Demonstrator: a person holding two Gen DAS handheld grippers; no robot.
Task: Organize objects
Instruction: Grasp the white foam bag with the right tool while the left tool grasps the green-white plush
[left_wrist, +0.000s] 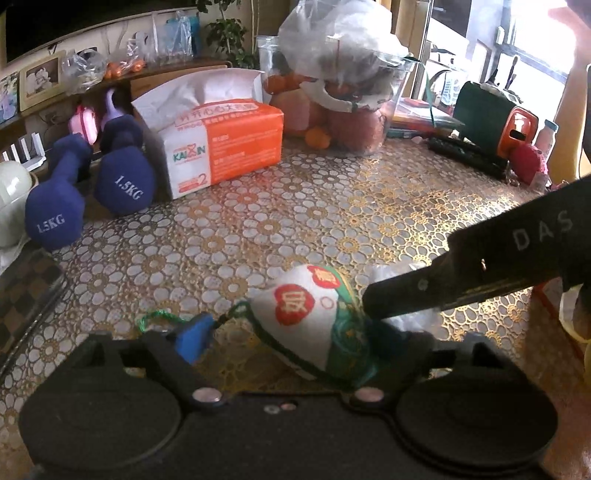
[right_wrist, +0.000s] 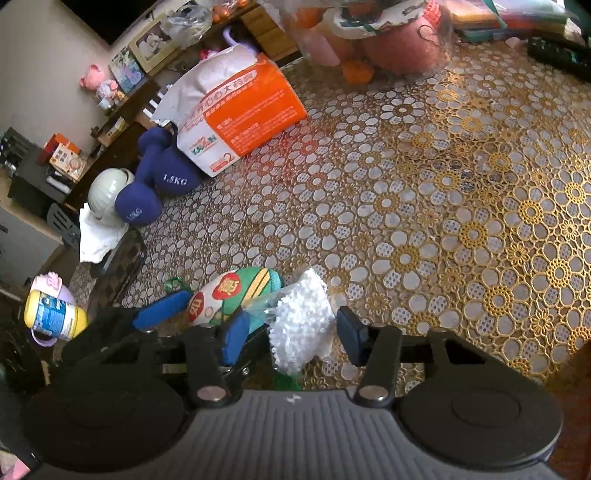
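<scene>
A small white and green cloth pouch (left_wrist: 299, 317) with red hearts and a green cord lies on the gold lace tablecloth (left_wrist: 295, 221). My left gripper (left_wrist: 303, 339) stands open around it. Its blue left finger (left_wrist: 195, 339) is clear of the pouch, and the other finger is hidden behind the pouch. Just right of the pouch (right_wrist: 229, 291) lies a clear bag of white foam beads (right_wrist: 299, 325). My right gripper (right_wrist: 291, 336) straddles that bag, open, its pads close to the bag but apart from it. One right finger (left_wrist: 406, 291) reaches in beside the pouch.
An orange and white tissue pack (left_wrist: 221, 147) and two blue dumbbells (left_wrist: 125, 184) sit at the back left. A clear tub of fruit (left_wrist: 340, 110), a black remote (left_wrist: 465, 155) and a green appliance (left_wrist: 484, 118) line the back. A yellow can (right_wrist: 55, 317) stands left, off the table.
</scene>
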